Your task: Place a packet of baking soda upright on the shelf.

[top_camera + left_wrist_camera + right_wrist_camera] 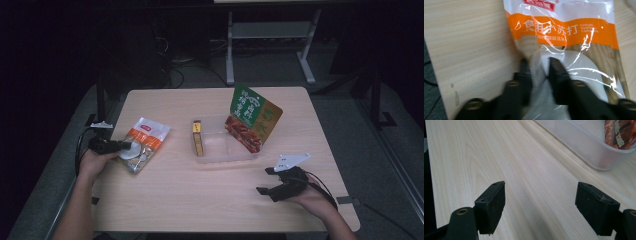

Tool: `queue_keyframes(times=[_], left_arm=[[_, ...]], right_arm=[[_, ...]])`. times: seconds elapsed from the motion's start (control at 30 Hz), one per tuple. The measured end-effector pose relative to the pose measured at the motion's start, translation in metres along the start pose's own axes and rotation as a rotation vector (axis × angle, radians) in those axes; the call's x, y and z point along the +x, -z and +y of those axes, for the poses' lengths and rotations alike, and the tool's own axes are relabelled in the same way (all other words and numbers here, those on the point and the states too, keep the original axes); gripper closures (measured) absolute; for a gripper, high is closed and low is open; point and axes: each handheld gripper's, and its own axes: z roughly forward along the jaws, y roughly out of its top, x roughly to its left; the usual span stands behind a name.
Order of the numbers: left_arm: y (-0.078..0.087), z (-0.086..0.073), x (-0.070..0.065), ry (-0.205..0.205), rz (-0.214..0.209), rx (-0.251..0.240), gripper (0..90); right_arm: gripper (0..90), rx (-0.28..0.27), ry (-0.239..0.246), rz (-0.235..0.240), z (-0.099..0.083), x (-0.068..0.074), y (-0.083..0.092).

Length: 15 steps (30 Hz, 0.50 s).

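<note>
free: bare table front and middle | blocked: clear tray with upright green packet mid-table

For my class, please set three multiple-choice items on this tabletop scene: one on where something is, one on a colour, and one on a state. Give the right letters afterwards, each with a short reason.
1. Where does the yellow box stand?
A. Inside the clear tray, at its left end
B. On the table's far right corner
C. On top of the orange-banded pouch

2. What colour is the upper part of the snack bag leaning in the tray?
A. Blue
B. Green
C. Purple

3. How does the left gripper stand?
A. Wide open above the bare table
B. Closed on the pouch
C. Closed on the tray's rim

Answers:
1 A, the high view shows the box inside the tray's left wall.
2 B, the bag's top panel is green above its red picture.
3 B, the left gripper view shows both jaws pinching the pouch's clear plastic, while the right gripper is open over the table.
</note>
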Motion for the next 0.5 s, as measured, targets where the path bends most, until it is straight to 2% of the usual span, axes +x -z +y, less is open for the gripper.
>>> queue_keyframes(times=[0.1, 0.27, 0.3, 0.33, 0.37, 0.4, 0.43, 0.47, 0.5], left_arm=[[0.001, -0.001, -0.001, -0.012, 0.001, 0.003, 85.5], [0.012, -0.006, 0.0, 0.019, -0.033, -0.07, 87.2], [0.012, -0.006, 0.0, 0.019, -0.033, -0.07, 87.3], [0.019, -0.008, -0.002, 0.023, -0.036, -0.104, 87.5], [0.019, -0.008, -0.002, 0.023, -0.036, -0.104, 87.7], [0.027, -0.008, -0.007, 0.026, -0.027, -0.128, 87.8], [0.027, -0.008, -0.007, 0.026, -0.027, -0.128, 87.8], [0.037, -0.007, -0.013, 0.008, -0.028, -0.158, 87.9], [0.037, -0.007, -0.013, 0.008, -0.028, -0.158, 87.9]], right_arm=[[23.9, 0.002, 0.002, 0.001, 0.0, 0.0, -0.001], [25.6, -0.003, 0.0, 0.005, 0.0, 0.0, 0.0], [25.8, -0.004, 0.001, 0.005, 0.0, 0.0, 0.001], [26.5, -0.005, -0.003, 0.01, 0.0, 0.0, 0.001], [26.5, -0.007, -0.005, 0.012, 0.0, 0.0, 0.001], [26.8, -0.008, -0.005, 0.014, 0.0, 0.0, 0.001], [26.8, -0.008, -0.005, 0.014, 0.0, 0.0, 0.001], [27.0, -0.009, -0.001, 0.018, 0.001, 0.0, 0.001], [27.0, -0.009, -0.001, 0.018, 0.001, 0.0, 0.001]])
